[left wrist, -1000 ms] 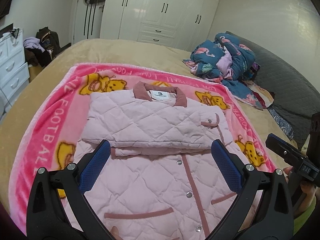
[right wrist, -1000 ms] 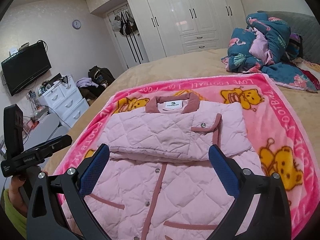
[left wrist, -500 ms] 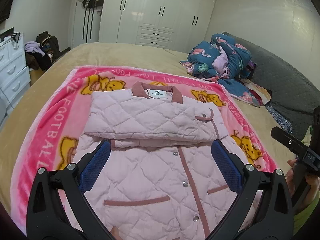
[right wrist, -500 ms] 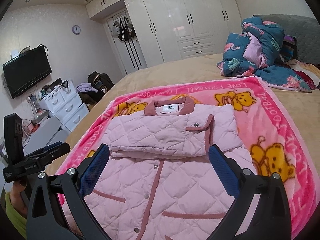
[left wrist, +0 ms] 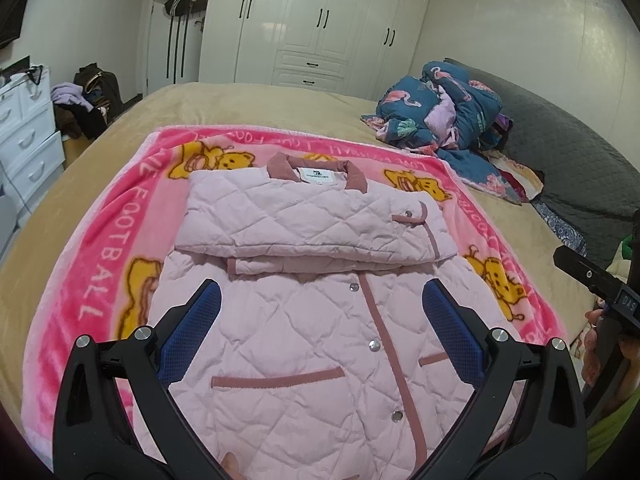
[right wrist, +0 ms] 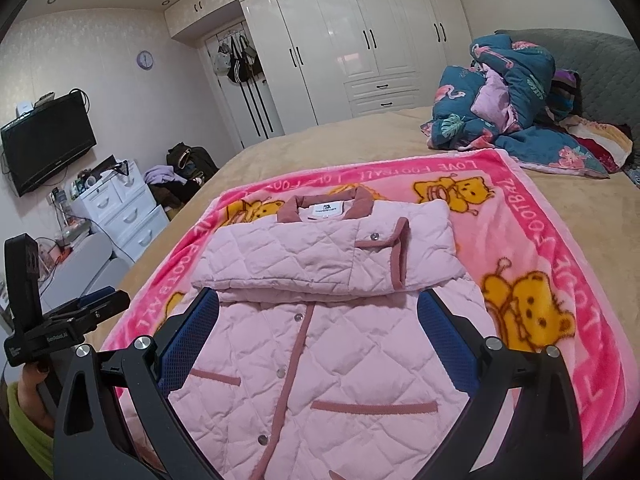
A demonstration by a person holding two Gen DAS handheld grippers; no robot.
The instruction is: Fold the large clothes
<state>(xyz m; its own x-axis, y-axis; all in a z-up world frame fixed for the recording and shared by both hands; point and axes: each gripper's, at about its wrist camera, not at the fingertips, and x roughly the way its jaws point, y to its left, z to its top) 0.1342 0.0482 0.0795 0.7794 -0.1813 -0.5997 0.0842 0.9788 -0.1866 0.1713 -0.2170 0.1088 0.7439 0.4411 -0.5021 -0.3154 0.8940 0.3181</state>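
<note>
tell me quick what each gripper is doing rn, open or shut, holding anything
Left gripper: open, holding nothing, poised above the pink quilted jacket.
Right gripper: open, holding nothing, above the same jacket.

even indoor light, glare on wardrobe doors (right wrist: 360, 40), fisheye-warped dark corners

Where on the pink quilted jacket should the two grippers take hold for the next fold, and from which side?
Grip the pink quilted jacket at its near hem corners, one each for the left gripper and right gripper, coming from the near edge; sleeves are already folded across the chest, so the flat lower half probably lifts toward the collar.
</note>
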